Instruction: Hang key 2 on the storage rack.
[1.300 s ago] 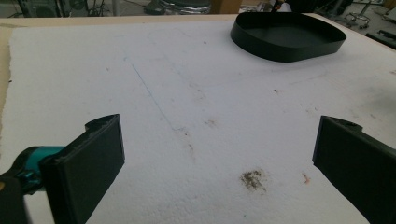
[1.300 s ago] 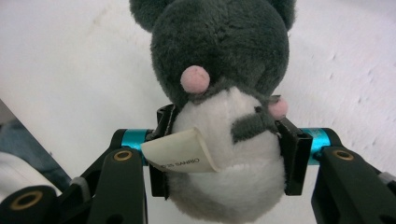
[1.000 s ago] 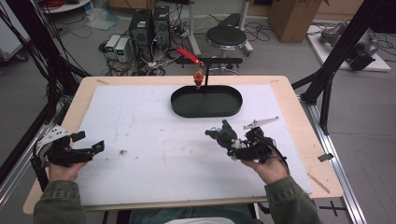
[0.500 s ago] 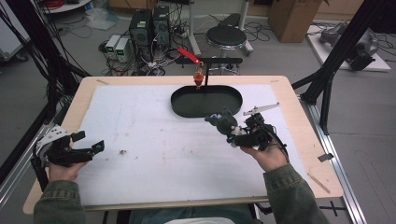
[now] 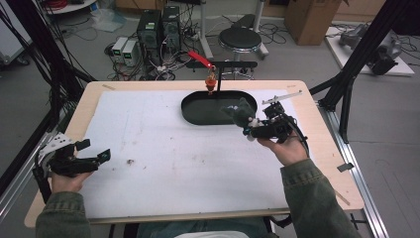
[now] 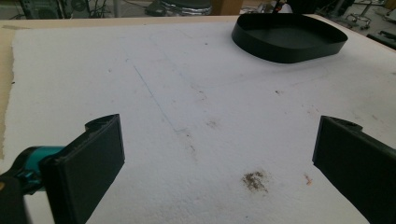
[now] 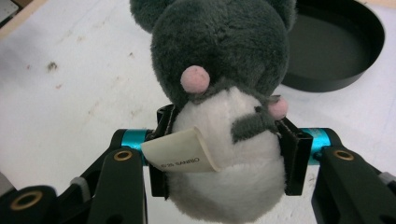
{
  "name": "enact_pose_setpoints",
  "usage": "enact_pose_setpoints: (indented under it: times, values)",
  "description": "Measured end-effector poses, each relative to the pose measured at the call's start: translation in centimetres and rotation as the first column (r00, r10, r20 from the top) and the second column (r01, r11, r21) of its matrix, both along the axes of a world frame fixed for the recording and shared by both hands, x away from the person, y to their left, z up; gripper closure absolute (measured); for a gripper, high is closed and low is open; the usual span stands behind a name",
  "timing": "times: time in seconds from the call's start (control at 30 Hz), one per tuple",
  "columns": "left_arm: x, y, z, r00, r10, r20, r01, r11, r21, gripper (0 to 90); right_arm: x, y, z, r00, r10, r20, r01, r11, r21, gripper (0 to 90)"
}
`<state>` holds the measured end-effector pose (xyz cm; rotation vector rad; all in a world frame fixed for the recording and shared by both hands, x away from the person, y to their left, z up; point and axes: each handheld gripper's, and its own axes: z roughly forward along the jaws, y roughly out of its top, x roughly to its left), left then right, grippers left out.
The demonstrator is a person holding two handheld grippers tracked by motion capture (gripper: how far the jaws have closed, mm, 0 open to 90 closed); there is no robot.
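Plush mouse point(image 7: 224, 88) sits clamped in the right claw point(image 7: 224, 154).

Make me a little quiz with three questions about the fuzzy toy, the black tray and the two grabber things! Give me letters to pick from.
1. Where is the black tray?
A. at the table's far side, near the middle
B. at the person's near left corner
C. on the floor

2. What colours is the plush toy?
A. red and yellow
B. dark grey and white, with pink spots
C. all green

3. How is the left gripper?
A. shut on the toy
B. shut on the tray
C. open, with nothing between its jaws

Answers: 1 A, the high view shows it by the far edge. 2 B, the right gripper view shows its fur close up, clamped in the right gripper. 3 C, its jaws stand wide apart over bare table.
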<state>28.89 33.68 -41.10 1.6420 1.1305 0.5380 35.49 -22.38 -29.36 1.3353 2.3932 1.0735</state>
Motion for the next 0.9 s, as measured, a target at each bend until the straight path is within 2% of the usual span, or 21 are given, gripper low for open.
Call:
enact_pose_setpoints:
  times: [0.37,0.43,0.73,0.9]
  values:
    - [0.0,0.0,0.0,1.0,0.001,0.002,-0.001,1.0,0.0,2.6,2.5,-0.1,1.9,0.9993,-0.034,-0.015,0.034,0.999,-0.005,49.1]
    - [0.0,0.0,0.0,1.0,0.002,0.002,-0.002,1.0,0.0,2.6,3.2,0.1,2.2,0.9987,-0.05,-0.008,0.049,0.998,-0.028,49.0]
    - [0.1,0.0,0.0,1.0,0.0,0.0,0.0,1.0,0.001,2.6,5.2,0.2,2.9,0.9951,-0.098,-0.018,0.098,0.995,-0.003,48.9]
    - [0.1,0.0,0.0,1.0,-0.001,-0.001,0.001,1.0,0.001,2.6,6.6,-0.2,3.4,0.9893,-0.141,-0.039,0.141,0.99,0.013,49.0]
